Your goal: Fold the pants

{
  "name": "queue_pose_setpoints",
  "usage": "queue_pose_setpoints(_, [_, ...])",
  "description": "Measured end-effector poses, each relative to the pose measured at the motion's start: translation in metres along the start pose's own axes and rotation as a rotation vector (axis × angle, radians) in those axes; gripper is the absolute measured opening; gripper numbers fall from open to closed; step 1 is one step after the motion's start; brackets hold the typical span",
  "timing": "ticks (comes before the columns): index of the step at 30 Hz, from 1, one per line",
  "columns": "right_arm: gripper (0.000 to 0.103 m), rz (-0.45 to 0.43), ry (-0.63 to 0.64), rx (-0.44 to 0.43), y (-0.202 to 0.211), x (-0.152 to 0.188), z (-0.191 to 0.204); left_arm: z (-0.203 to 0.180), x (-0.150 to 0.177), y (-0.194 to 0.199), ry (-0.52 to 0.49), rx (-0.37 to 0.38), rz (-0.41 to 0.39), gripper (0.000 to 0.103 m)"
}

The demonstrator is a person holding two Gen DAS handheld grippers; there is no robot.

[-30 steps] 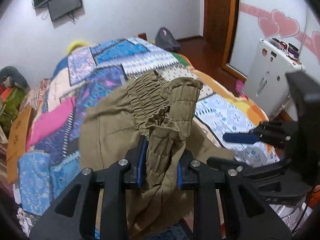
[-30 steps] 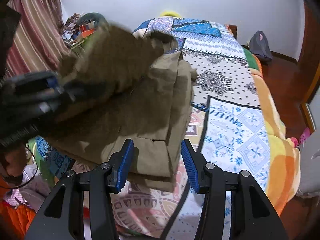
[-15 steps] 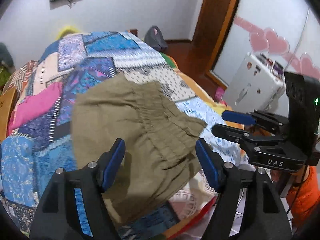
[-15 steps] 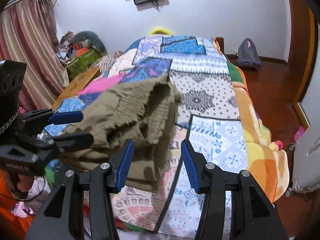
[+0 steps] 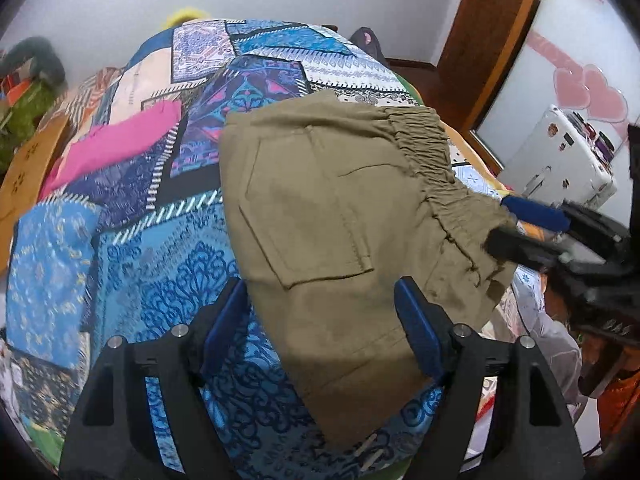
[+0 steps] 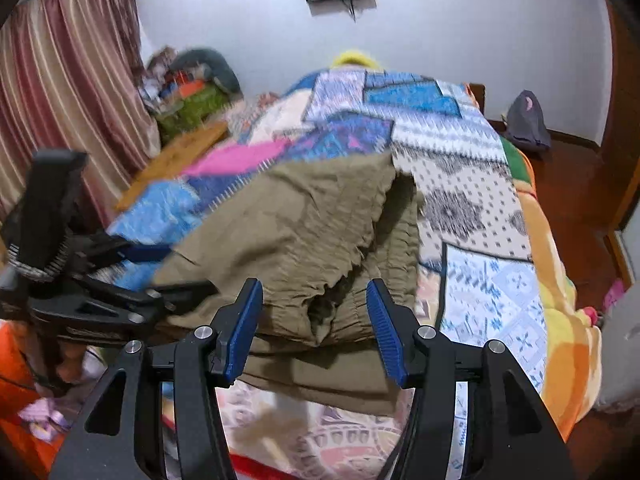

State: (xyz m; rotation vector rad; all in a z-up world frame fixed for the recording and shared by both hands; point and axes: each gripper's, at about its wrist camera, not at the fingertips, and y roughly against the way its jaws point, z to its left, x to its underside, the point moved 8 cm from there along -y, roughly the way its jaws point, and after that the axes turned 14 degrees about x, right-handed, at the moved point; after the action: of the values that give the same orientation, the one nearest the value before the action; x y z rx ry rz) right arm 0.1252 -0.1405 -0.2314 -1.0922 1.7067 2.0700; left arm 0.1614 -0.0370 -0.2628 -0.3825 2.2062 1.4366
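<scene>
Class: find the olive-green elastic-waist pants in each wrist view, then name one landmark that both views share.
Left wrist view: olive-green elastic-waist pants lie centre, waistband toward the right.
Right wrist view: same pants lie centre-left, bunched before the open tool.
Shared landmark: pink patch of the patchwork bedspread.

No text, label, brand or number can be read in either view; any print on the hand-held grippers is blurred beyond reading.
</scene>
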Motion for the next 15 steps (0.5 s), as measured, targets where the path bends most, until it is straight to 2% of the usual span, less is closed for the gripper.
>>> queue_pose_setpoints(4, [0.048, 0.035, -0.013, -0.016, -0.007, 0.014, -0.008, -0.001, 0.004, -0.003, 0.026, 0.024, -0.006, 0.077])
queue_pose_setpoints(8, [0.048, 0.022, -0.028, 0.034, 0.002, 0.016, -0.018, -0.003, 0.003, 0.005, -0.005, 0.009, -0.011, 0.077])
queue_pose_setpoints(15, [0.050, 0.037, -0.116, 0.024, 0.019, 0.024, -0.034, 0.023, -0.019, 0.039, -0.014, -0.065, -0.080, 0.077])
